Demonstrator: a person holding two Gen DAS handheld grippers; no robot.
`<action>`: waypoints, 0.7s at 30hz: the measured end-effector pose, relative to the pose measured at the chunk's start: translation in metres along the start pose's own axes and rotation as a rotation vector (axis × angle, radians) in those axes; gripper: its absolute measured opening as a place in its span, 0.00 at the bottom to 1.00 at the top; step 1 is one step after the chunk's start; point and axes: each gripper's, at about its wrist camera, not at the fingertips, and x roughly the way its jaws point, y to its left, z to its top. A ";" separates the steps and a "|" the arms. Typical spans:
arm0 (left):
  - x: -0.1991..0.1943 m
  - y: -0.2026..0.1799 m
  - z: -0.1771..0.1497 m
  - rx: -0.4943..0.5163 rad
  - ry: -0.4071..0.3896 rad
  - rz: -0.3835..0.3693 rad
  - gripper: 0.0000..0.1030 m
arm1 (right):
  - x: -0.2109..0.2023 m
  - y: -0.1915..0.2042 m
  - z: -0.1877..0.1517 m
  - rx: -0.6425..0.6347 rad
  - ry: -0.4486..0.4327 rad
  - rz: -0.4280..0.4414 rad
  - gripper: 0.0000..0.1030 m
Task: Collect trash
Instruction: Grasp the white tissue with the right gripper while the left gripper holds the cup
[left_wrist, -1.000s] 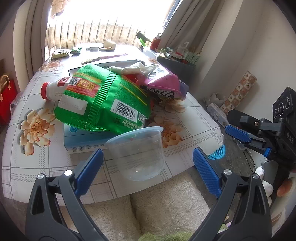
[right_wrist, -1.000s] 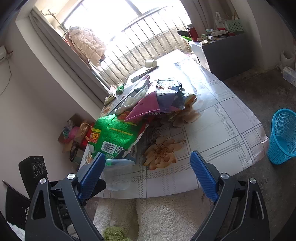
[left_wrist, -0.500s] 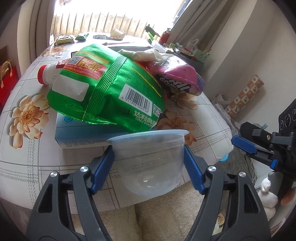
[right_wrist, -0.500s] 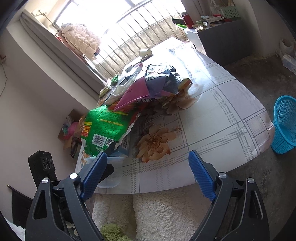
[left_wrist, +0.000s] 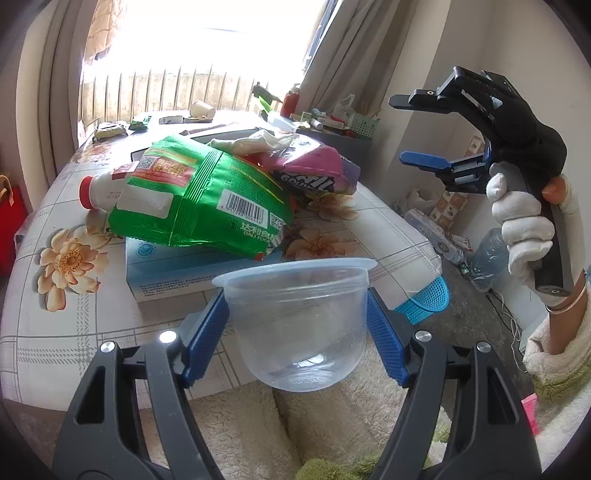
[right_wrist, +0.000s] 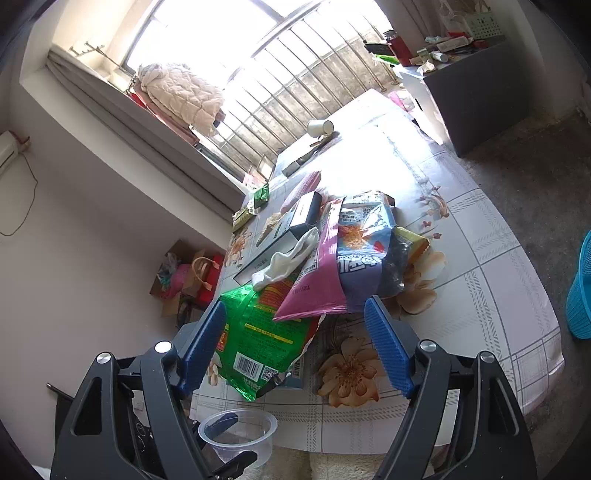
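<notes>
The clear round plastic cup (left_wrist: 295, 325) is pinched between the blue ribbed fingers (left_wrist: 207, 332) of the left gripper (left_wrist: 295, 332), one pad on each side of its wall just under the rim; it is held upright at the near edge of the desk (left_wrist: 33, 332), over cream fleece fabric (left_wrist: 354, 417). The same cup is seen low in the right wrist view (right_wrist: 238, 432), with a blue pad visible through its wall.

The right gripper (right_wrist: 295, 347) is held above the desk with its fingers (right_wrist: 388, 350) spread and nothing between them; its jaws have just been closing. In the left wrist view it is seen at the right (left_wrist: 421, 129), carried by a white-gloved hand (left_wrist: 524, 229).

On the flower-print tablecloth, a shiny green foil snack bag with a barcode (left_wrist: 199, 199) is laid over a flat light-blue carton (left_wrist: 177, 273) and partly over a white bottle with a red cap (left_wrist: 96, 190) lying on its side. A pink and purple snack bag (left_wrist: 314, 170) is leaned against the green bag, with a crumpled white cloth (right_wrist: 288, 262) on top. A white paper cup (right_wrist: 319, 127) is lying on its side at the far end, well apart from the pile. A blue mesh plastic basket (right_wrist: 581, 295) is standing on the floor beyond the desk's corner.
</notes>
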 end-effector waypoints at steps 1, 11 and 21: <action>-0.004 0.001 0.003 0.001 -0.016 0.003 0.68 | 0.007 0.008 0.010 -0.007 0.023 0.023 0.74; -0.031 0.032 0.023 -0.063 -0.132 0.041 0.68 | 0.088 0.065 0.025 -0.044 0.269 0.058 0.66; -0.025 0.071 0.016 -0.141 -0.117 0.031 0.68 | 0.130 0.056 0.015 0.095 0.333 -0.102 0.60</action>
